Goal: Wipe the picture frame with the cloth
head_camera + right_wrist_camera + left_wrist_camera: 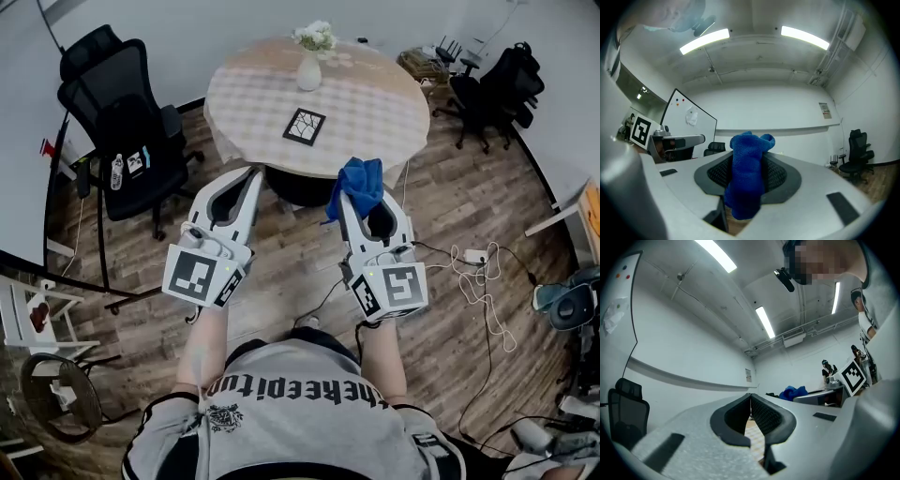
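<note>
- Head view is showing a person holding two grippers out side by side above a wooden floor [281,272], with a round table [375,103] lying just beyond their tips in the upper middle of the frame.
- The picture frame [305,126] is lying flat near the centre of the table, dark-edged and turned at a slant, well apart from both grippers.
- A white vase [309,71] of pale flowers is standing upright behind the frame, toward the table's far edge.
- The right gripper [354,195] is clenching the cloth [359,184], a bright blue bundle that is sticking out past the jaw tips and overlapping the table's near rim in the picture.
- In the right gripper view, the right gripper [747,164] is pinching the cloth [747,180] between its dark ribbed pads, with folds bulging above the jaws and hanging below them.
- The left gripper [253,174] is pointing at the table's near left rim and carrying nothing.
- In the left gripper view, the left gripper [751,399] is showing its jaws pressed together at the tips with nothing between them; the cloth [792,392] is appearing as a blue lump at centre right.
- A black office chair [122,122] is standing at the upper left of the head view, and white cables [478,286] are trailing across the floor at the right.
</note>
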{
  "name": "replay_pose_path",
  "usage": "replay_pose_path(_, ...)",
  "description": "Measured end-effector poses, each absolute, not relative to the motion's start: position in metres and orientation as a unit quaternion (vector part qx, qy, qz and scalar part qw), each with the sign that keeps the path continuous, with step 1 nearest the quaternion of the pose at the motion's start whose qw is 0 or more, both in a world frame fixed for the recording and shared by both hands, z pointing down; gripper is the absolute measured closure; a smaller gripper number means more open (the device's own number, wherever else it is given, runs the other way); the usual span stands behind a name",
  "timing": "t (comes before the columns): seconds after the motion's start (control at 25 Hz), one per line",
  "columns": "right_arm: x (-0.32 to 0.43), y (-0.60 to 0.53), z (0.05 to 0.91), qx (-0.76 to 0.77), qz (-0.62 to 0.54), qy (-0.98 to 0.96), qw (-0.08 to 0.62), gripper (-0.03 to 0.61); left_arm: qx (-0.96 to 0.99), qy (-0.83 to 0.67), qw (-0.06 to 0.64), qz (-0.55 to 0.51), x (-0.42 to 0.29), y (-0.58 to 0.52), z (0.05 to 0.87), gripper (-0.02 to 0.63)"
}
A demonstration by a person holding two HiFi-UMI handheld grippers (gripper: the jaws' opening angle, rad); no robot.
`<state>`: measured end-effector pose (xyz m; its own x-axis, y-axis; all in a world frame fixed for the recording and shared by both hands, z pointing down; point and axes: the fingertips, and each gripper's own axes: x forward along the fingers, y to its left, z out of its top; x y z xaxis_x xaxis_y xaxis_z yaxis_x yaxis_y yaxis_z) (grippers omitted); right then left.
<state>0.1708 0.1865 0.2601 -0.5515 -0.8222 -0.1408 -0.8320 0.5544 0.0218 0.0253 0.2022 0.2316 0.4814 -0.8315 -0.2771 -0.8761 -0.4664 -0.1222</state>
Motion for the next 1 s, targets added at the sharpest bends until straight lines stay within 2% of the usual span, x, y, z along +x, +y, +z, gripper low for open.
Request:
replay_pose_path(0.4, 0.229, 0.156, 0.268, -0.45, 0.03, 0.89, 0.061, 0.426, -0.84, 0.521, 0.132, 0.079, 0.083, 0.181, 0.232, 0.598)
replay_pose_path(1.0, 0.222, 0.111, 0.284, -0.446, 0.013, 0.893, 0.052, 0.426, -0.841, 0.524, 0.113, 0.07, 0.079, 0.132, 0.246, 0.597)
